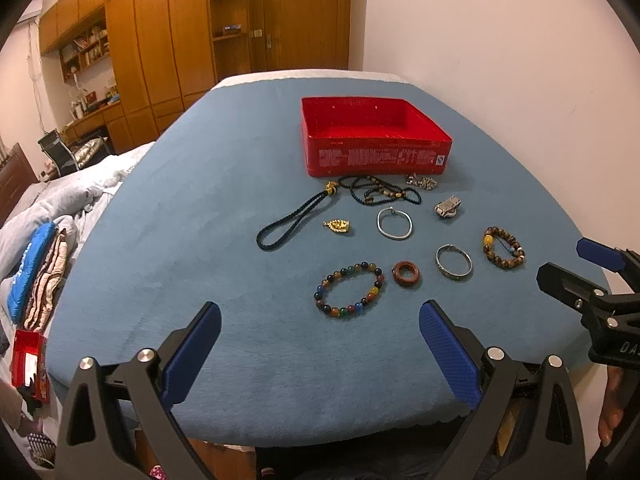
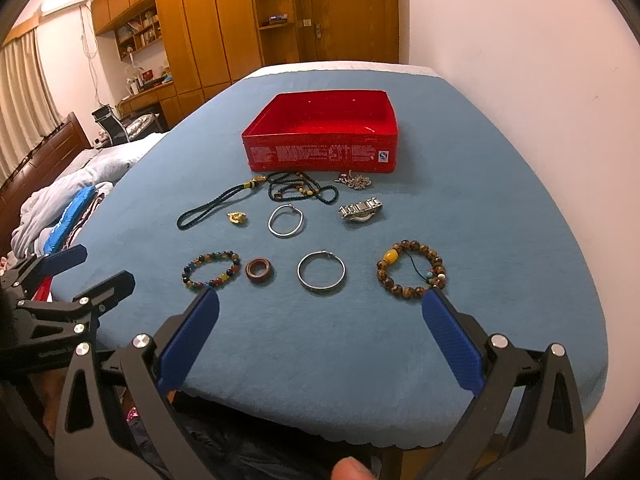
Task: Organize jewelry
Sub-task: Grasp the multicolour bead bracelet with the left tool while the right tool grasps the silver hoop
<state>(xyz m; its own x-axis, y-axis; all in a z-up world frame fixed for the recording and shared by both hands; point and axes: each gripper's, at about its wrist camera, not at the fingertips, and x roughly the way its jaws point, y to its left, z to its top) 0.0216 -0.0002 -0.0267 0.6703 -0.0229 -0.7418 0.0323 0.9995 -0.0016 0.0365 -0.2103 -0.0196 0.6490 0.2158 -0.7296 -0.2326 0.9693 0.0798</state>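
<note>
An empty red box [image 1: 376,160] [image 2: 320,158] stands at the back of the blue table. In front of it lie a black cord necklace [image 1: 292,220], dark bead strings [image 2: 300,191], a silver chain [image 2: 354,181], a watch [image 2: 361,209], a gold pendant [image 2: 237,218], two silver bangles [image 2: 285,221] [image 2: 321,271], a brown ring [image 2: 259,271], a multicolour bead bracelet [image 1: 349,290] [image 2: 212,270] and a brown bead bracelet [image 2: 411,269]. My left gripper [image 1: 320,320] is open, empty, just short of the multicolour bracelet. My right gripper [image 2: 320,308] is open, empty, near the front bangle.
The blue cloth table [image 1: 200,240] ends close to a white wall [image 2: 520,80] on the right. A bed with folded clothes [image 1: 44,264] lies to the left. Wooden wardrobes [image 2: 200,20] stand behind. A small red box [image 1: 28,364] sits low at the left.
</note>
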